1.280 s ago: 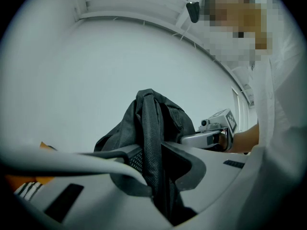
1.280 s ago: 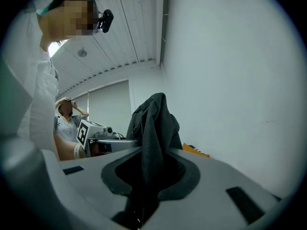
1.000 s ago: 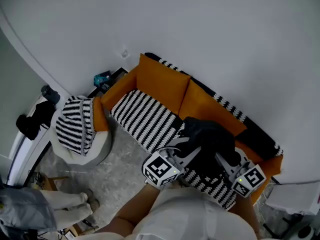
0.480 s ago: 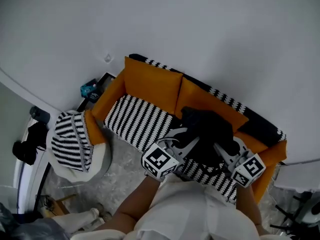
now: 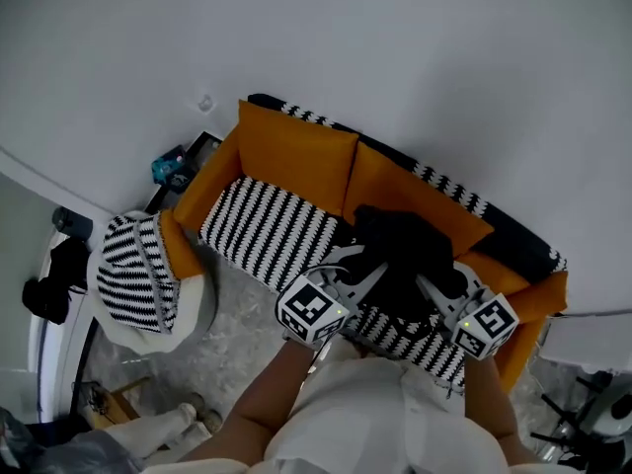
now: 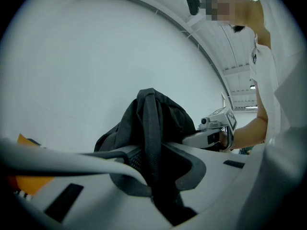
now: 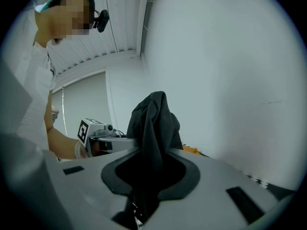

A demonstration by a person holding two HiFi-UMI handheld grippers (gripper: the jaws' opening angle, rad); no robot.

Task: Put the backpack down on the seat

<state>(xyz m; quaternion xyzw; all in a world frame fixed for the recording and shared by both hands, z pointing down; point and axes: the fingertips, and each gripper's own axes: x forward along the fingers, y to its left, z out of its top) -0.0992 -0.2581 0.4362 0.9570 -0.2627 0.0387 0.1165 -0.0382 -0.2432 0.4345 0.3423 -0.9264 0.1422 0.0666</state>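
Note:
A black backpack (image 5: 403, 250) hangs over the right half of the sofa's black-and-white striped seat (image 5: 262, 227), close to the orange back cushions (image 5: 296, 161). My left gripper (image 5: 367, 265) is shut on its left side. In the left gripper view a black mesh strap (image 6: 152, 128) is pinched between the jaws of the left gripper (image 6: 154, 178). My right gripper (image 5: 427, 282) is shut on the bag's right side. In the right gripper view, black backpack fabric (image 7: 153, 128) fills the gap in the right gripper (image 7: 147, 183). Whether the bag's underside touches the seat is hidden.
A striped round pouf (image 5: 136, 270) stands left of the sofa's orange armrest (image 5: 176, 245). A white wall (image 5: 395, 57) rises right behind the sofa. A teal object (image 5: 166, 166) and dark gear (image 5: 57, 282) lie at the far left on the grey floor (image 5: 237, 334).
Both grippers have carried the backpack further in over the seat, toward the back cushions. The head view has shifted, so the sofa sits more to the left in the picture.

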